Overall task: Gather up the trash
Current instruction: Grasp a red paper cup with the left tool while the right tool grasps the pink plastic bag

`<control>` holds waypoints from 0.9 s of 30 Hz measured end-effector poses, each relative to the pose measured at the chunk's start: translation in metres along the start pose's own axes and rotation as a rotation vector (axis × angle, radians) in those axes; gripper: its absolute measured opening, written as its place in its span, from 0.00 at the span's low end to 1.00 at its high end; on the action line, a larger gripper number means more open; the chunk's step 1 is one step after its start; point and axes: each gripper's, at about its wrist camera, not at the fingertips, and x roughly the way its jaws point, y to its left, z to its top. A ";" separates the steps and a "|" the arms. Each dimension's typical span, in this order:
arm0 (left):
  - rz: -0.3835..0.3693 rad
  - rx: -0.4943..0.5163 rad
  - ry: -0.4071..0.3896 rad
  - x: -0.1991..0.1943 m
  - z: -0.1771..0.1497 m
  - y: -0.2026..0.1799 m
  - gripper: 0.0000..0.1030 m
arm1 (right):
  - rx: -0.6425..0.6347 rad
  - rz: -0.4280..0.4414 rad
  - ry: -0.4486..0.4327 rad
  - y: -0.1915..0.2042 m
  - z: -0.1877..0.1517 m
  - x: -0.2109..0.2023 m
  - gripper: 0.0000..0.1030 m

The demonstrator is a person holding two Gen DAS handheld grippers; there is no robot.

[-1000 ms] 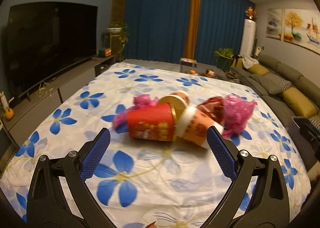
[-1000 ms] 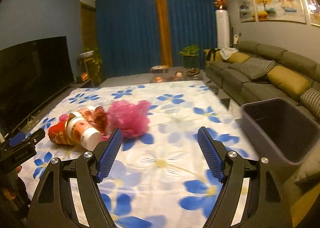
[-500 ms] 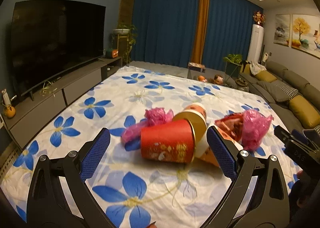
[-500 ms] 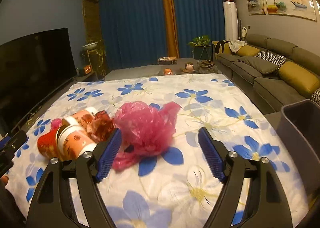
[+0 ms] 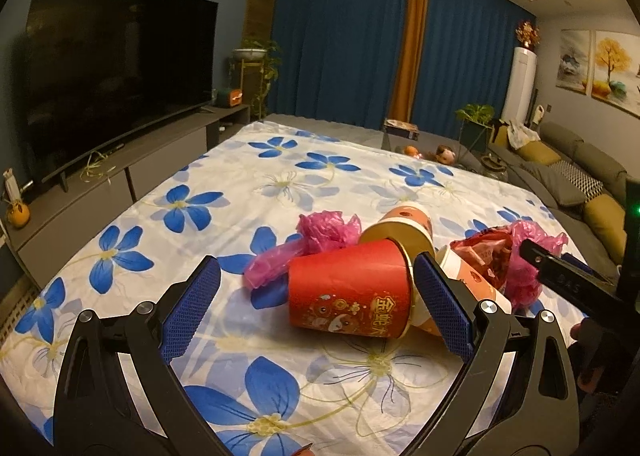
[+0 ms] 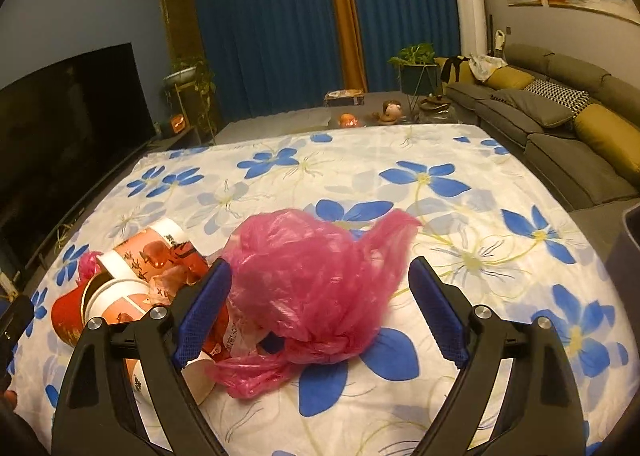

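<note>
A heap of trash lies on the flowered tablecloth (image 5: 240, 183). In it a red paper cup (image 5: 348, 292) lies on its side, with two orange-and-white cups (image 5: 408, 215) behind it, a red wrapper (image 5: 484, 252) and a small pink bag (image 5: 320, 234). My left gripper (image 5: 316, 260) is open, its fingers either side of the red cup without pressing it. In the right wrist view a big crumpled pink plastic bag (image 6: 316, 280) sits between the fingers of my right gripper (image 6: 320, 268). Its jaws are closing, but the pads stand apart from the bag.
A dark grey bin (image 6: 630, 240) stands off the table's right edge. A TV (image 5: 112, 75) on a low cabinet runs along the left, and a grey sofa (image 6: 560, 123) along the right. Bare cloth stretches beyond the heap (image 6: 460, 215).
Both grippers have come closer to the heap. The right one swung left, so the big pink bag now sits between its fingers. The red cup now lies between the left fingers.
</note>
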 end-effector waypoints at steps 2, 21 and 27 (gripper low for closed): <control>-0.004 0.016 0.009 0.002 0.000 -0.003 0.92 | -0.006 0.011 0.018 0.002 0.000 0.003 0.66; -0.041 0.013 0.163 0.049 0.001 -0.015 0.92 | 0.003 0.054 -0.072 -0.009 -0.013 -0.050 0.18; -0.049 -0.001 0.215 0.064 -0.002 -0.011 0.92 | 0.007 0.075 -0.098 -0.010 -0.014 -0.065 0.18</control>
